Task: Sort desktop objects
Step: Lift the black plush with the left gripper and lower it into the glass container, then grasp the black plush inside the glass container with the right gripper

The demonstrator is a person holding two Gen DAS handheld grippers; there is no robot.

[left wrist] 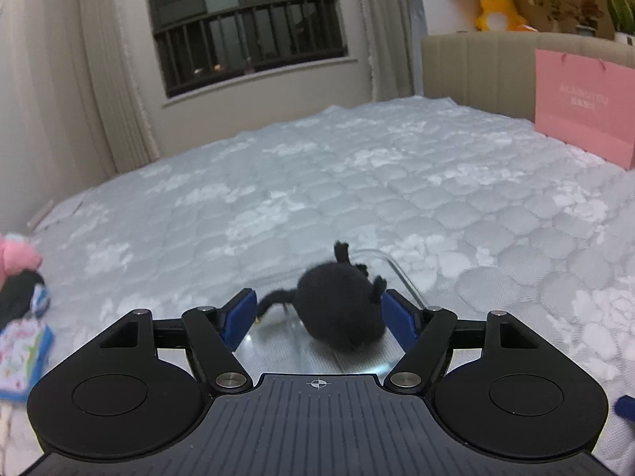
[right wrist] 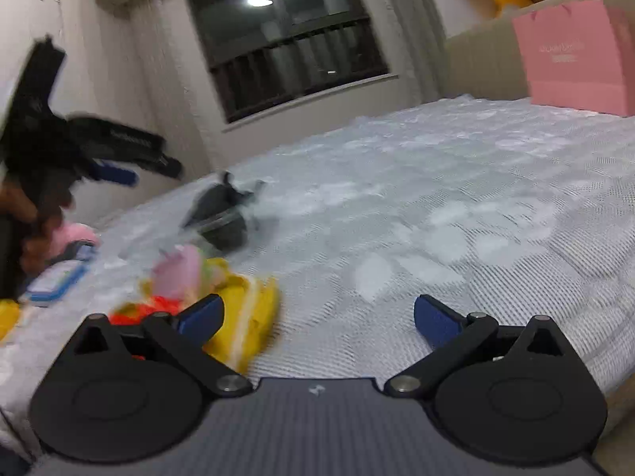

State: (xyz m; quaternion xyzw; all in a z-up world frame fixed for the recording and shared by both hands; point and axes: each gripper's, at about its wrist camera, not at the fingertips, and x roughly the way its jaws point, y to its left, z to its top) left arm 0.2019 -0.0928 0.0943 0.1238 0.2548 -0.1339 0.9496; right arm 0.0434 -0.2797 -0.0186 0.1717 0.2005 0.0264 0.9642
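A black fuzzy plush toy point(left wrist: 341, 305) lies in a clear plastic container point(left wrist: 401, 273) on the quilted bed. My left gripper point(left wrist: 321, 317) is open, its blue pads on either side of the toy and apart from it. In the right wrist view the same toy point(right wrist: 224, 214) in its clear container lies on the bed below the left gripper point(right wrist: 115, 172), held in a hand. My right gripper point(right wrist: 317, 317) is open and empty above the bed. A yellow plush point(right wrist: 242, 317) with a pink and red toy point(right wrist: 178, 269) lies by its left finger.
A pink paper bag point(left wrist: 583, 103) stands at the bed's far right by the headboard. A pink plush point(left wrist: 16, 258), a dark item and a blue-edged card point(left wrist: 20, 349) lie at the left. A window and curtains are behind the bed.
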